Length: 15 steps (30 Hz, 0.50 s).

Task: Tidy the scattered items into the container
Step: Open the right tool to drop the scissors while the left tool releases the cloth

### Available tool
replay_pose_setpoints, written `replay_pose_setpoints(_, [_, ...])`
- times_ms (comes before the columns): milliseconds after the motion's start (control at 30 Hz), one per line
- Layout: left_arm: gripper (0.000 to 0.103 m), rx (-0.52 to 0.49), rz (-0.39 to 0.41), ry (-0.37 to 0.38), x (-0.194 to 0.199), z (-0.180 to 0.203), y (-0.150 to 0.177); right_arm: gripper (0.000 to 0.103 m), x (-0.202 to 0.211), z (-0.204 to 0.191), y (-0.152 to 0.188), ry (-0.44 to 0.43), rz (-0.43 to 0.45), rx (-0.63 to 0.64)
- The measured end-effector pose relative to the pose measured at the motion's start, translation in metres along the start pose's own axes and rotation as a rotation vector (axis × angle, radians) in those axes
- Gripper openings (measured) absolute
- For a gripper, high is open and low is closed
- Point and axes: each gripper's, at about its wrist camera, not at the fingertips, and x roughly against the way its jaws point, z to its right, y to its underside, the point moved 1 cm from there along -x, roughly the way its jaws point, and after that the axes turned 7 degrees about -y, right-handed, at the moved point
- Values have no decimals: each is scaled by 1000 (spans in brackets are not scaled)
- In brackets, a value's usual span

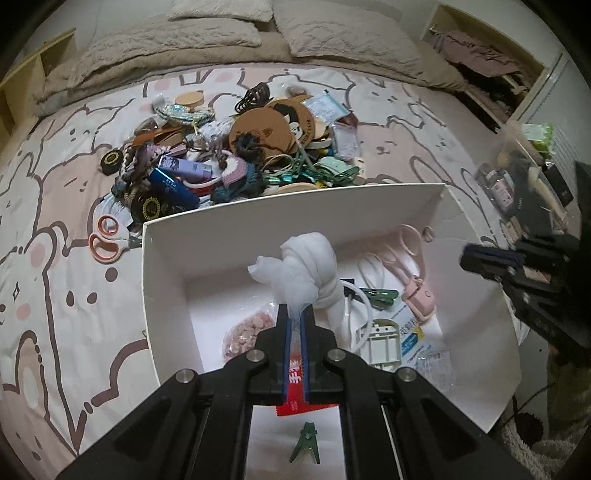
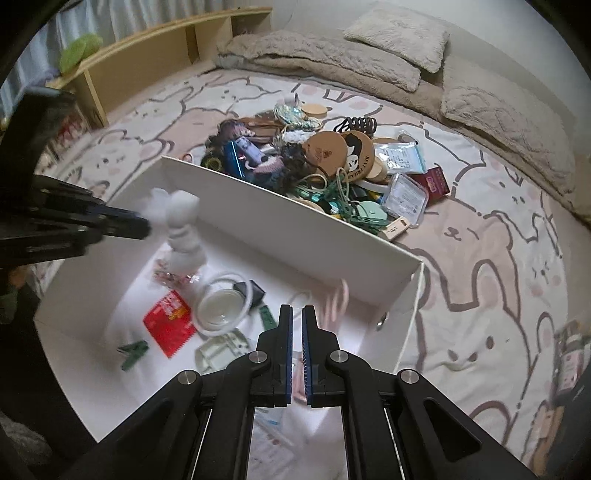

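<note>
A white box (image 1: pixel 295 201) lies open on the bed, and the same box (image 2: pixel 295 218) shows in the right wrist view. My left gripper (image 1: pixel 295 310) hangs over the box, shut on a white mesh bundle (image 1: pixel 306 266). From the right wrist view, the left gripper (image 2: pixel 142 225) holds that bundle (image 2: pixel 181 221) above the box floor. My right gripper (image 2: pixel 297 310) is shut with nothing in it over the box's near right part, and it appears as the right gripper (image 1: pixel 476 260) at the edge of the left view. The scattered pile (image 1: pixel 240 147) lies just behind the box's far wall.
Inside the box are a red packet (image 2: pixel 168 325), a white ring (image 2: pixel 221 306), a green clip (image 1: pixel 306 448) and a pink item (image 1: pixel 413 258). Pink-handled scissors (image 1: pixel 107 240) lie left of the box. Beige pillows (image 1: pixel 221 33) are at the bed's head, with a wooden shelf (image 2: pixel 155 62) beside it.
</note>
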Motion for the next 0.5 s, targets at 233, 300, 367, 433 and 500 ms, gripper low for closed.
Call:
replay_pose_setpoints(233, [5,13,-29,-44,-12,-3,-5,4,4,1,11,-37,45,-74])
replay_pose_setpoints(300, [5,8,-35,-57,-15,-2,-6,4,6,3,13,-45,58,-92])
replay_pose_setpoints(367, [5,5,-41,-62,-18,-1,-7,4,7,3,15,-62,68,-100])
replay_pose_setpoints(433, [5,1,-49,-67,-21,1,-6,4,6,1,17,-88,74,-107])
replay_pose_setpoints(500, [5,-6,-63,-71,-24,2,-5,4,4,-1,19,-105,71,-113])
